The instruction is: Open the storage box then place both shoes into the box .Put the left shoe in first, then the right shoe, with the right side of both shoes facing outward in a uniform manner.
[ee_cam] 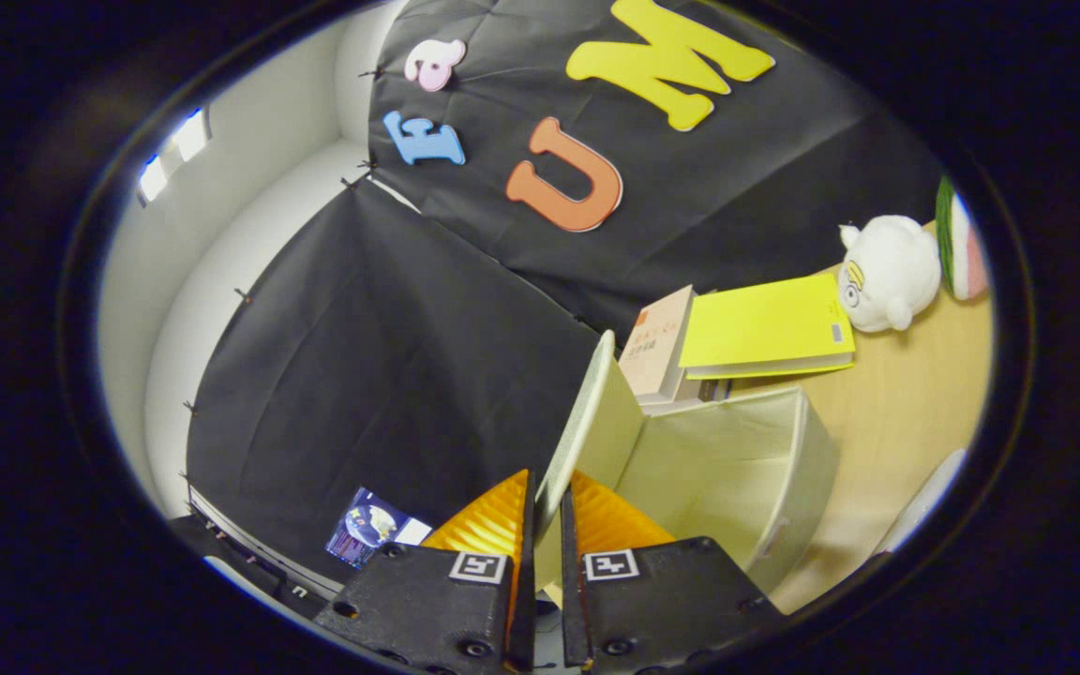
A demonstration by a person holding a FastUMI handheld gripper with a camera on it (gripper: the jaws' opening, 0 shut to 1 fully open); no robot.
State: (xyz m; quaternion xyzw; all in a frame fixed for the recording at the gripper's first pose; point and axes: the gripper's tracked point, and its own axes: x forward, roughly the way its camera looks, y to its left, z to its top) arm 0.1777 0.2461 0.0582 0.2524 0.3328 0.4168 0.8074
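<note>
Cream fabric storage box [737, 469] at lower centre of the frame on the wooden desk [896, 422], lid [587, 422] raised upright and clamped between the gripper [547, 525] fingers. Opening nearly done; both shoes yet to go in.

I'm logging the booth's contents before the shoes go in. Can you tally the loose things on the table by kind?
Storage box, its lid pinched between the fingers of the hand-held gripper: 1
Books: 2, a yellow one lying on a tan one
Plush toys: 1, white
Watermelon-slice item: 1
Total: 5
</note>
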